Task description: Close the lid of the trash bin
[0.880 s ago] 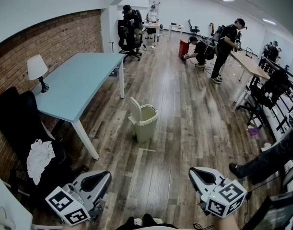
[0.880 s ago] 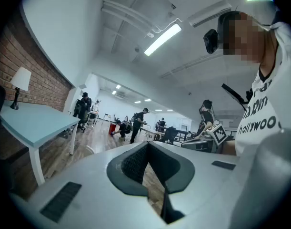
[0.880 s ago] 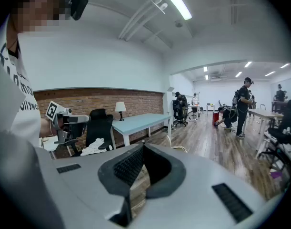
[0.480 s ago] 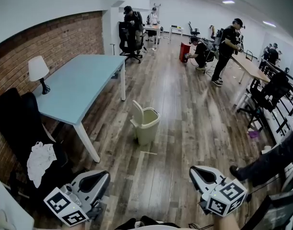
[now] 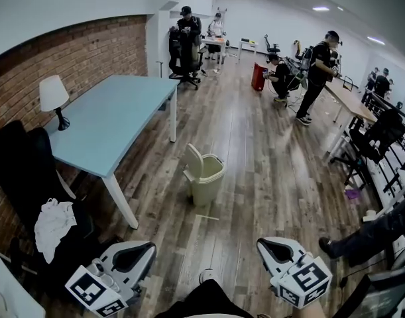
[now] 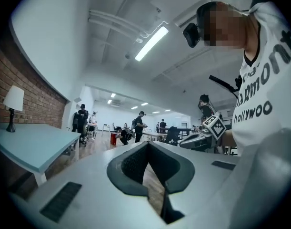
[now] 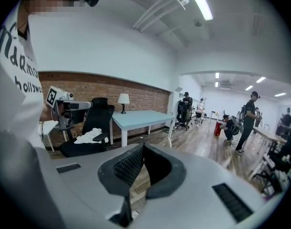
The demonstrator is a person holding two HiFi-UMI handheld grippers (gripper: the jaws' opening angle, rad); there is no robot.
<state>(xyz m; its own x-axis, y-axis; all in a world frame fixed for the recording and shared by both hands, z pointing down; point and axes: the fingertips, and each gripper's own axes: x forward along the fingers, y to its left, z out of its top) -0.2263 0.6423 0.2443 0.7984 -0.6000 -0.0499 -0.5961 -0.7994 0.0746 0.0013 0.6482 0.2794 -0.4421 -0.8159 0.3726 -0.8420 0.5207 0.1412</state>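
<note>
Stepped in closer: a knee now shows at the bottom of the head view, and the beige plastic trash bin [image 5: 205, 181] sits slightly nearer. It stands on the wood-plank floor [image 5: 262, 177] near the light-blue rectangular table [image 5: 109, 118], off the table's long side away from the brick wall. The hinged flap lid [image 5: 192, 156] is upright, on the bin's table side. Left gripper [image 5: 149, 247] and right gripper [image 5: 263, 245] are well short of the table's near end, jaws closed tip to tip, nothing held. Bin looks thin, light and probably empty, so expect it to skid or tip. Push the lid's top edge away from the table and down, no grasp needed.
</note>
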